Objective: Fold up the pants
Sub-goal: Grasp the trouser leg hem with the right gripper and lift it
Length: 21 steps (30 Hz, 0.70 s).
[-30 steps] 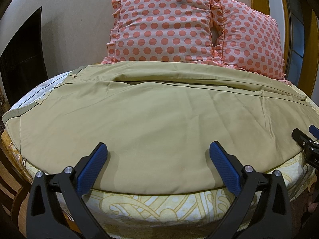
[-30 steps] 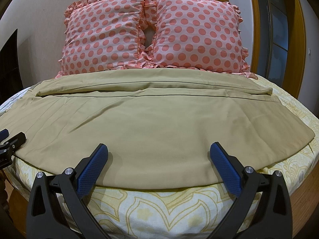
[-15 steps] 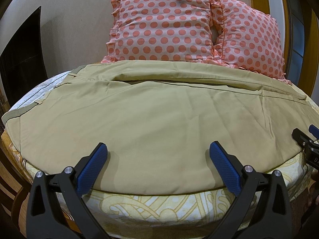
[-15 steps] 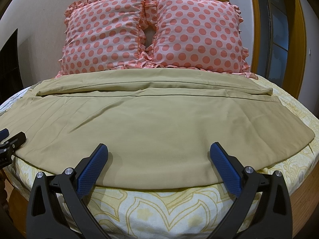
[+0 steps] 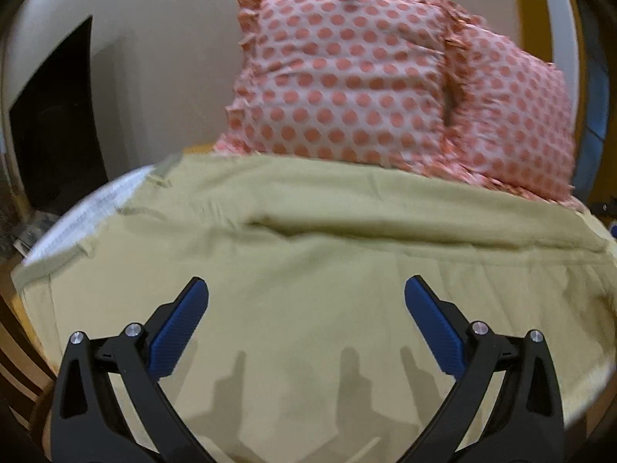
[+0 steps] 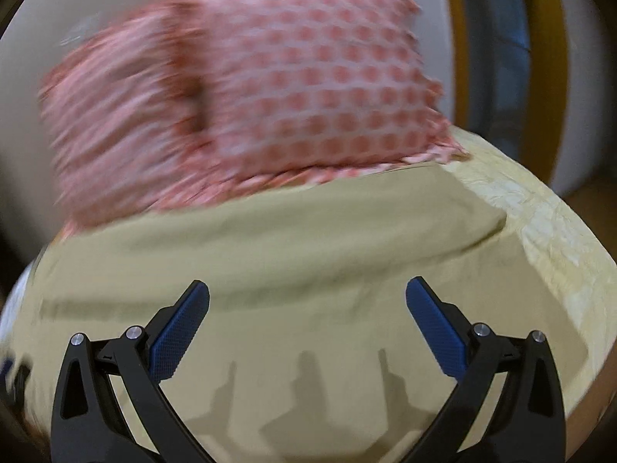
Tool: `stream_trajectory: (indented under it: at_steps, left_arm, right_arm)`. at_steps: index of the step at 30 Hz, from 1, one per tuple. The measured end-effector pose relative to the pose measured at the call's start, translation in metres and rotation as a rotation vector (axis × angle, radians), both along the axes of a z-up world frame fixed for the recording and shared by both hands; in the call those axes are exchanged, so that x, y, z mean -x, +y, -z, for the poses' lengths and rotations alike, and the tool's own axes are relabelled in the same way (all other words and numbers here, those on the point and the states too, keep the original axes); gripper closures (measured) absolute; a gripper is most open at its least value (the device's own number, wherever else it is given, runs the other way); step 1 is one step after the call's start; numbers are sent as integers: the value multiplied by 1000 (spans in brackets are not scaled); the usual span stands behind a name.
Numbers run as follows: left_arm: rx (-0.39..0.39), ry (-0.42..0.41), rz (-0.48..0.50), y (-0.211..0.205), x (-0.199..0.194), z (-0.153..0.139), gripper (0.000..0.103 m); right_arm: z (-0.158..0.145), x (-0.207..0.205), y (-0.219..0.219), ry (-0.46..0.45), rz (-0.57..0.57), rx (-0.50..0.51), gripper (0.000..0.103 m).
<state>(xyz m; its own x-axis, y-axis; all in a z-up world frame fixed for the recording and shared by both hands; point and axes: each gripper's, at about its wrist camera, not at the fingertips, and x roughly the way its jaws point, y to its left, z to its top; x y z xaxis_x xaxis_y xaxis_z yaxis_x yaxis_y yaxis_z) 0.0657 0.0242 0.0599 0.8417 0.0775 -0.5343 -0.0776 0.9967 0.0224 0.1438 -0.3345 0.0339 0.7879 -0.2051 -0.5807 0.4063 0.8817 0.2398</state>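
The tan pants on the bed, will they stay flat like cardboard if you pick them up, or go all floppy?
Probably floppy: the pants lie in soft wrinkles and follow the bed's curve. They look thin, so likely light. A grabbed edge would probably lift while the rest drags behind.

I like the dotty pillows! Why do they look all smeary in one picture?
Right wrist view: the pillows streak with motion blur. Left wrist view: pillows only slightly soft. Both views: gripper shadows fall on the pants, and the fisheye bends edges.

Home bedroom, bed with patterned sheet, two polka-dot pillows against wall
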Motion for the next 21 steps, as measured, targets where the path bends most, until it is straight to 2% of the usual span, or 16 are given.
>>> stream_trajectory:
  at_steps: [1,3,5,6,10,14,16,17,19,21]
  left_arm:
    - [-18,1,-14,0,-7,-2,2]
    - [-52,5,-33,-2,-22,-3,2]
    - [-65,12,-37,-3,-31,-2,2]
    - [-67,22,-34,-3,-37,0,2]
    - [-48,77,-3,-2,-43,8,2]
    - [-3,118,13,3,-46,14,2]
    - [11,142,20,5,-50,17,2]
    - [17,153,23,5,-51,19,2]
    - [29,169,25,6,-52,21,2]
    - [46,171,25,8,-52,22,2]
  right_arm:
    - [1,-35,-23,46,61,-19,1]
    - [5,-75,-51,107,148,-27,4]
    - [16,-123,-84,170,246,-52,21]
    - [19,-131,-91,182,269,-58,28]
    - [42,-177,-123,267,370,-111,28]
    - [49,-194,-131,297,438,-30,29]
    - [53,-191,-134,265,430,-31,50]
    - [54,-188,-136,250,418,-24,57]
    - [54,-177,-144,212,393,-56,91]
    - [57,-157,-156,113,349,-161,98]
